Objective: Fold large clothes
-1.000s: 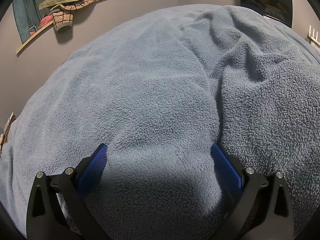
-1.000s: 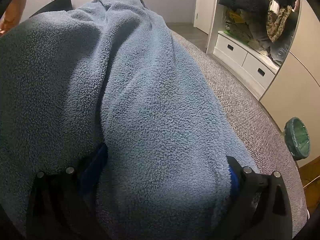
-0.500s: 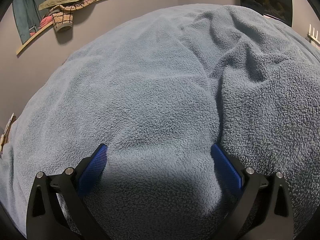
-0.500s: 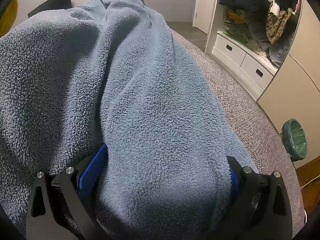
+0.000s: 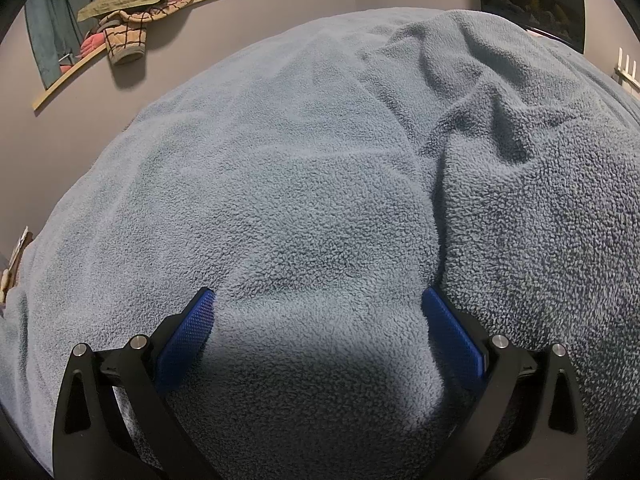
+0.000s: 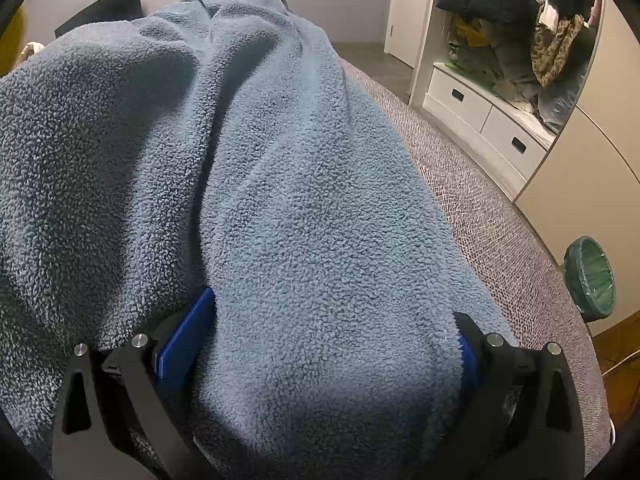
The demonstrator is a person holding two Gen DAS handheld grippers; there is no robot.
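A large blue-grey fleece garment [image 5: 304, 184] fills the left wrist view, with creases at its upper right. My left gripper [image 5: 317, 297] is pressed down into it, blue pads wide apart, and a hump of fleece bulges between them. In the right wrist view the same fleece [image 6: 304, 208] lies as a long ridge on a grey woven bed surface [image 6: 492, 220]. My right gripper [image 6: 332, 309] is also open and straddles the near end of that ridge. Its right fingertip [image 6: 466, 344] is partly covered by the fleece edge.
A curved wall shelf [image 5: 132, 46] with clothes and a pink ball hangs at the upper left. A dark screen [image 5: 532, 0] stands behind the bed. To the right are an open wardrobe with white drawers [image 6: 480, 116] and a green-lined bin [image 6: 590, 280].
The left view barely differs. The right view has shifted slightly, showing a little more of the bed surface and the fleece folds on the left; both grippers stay open.
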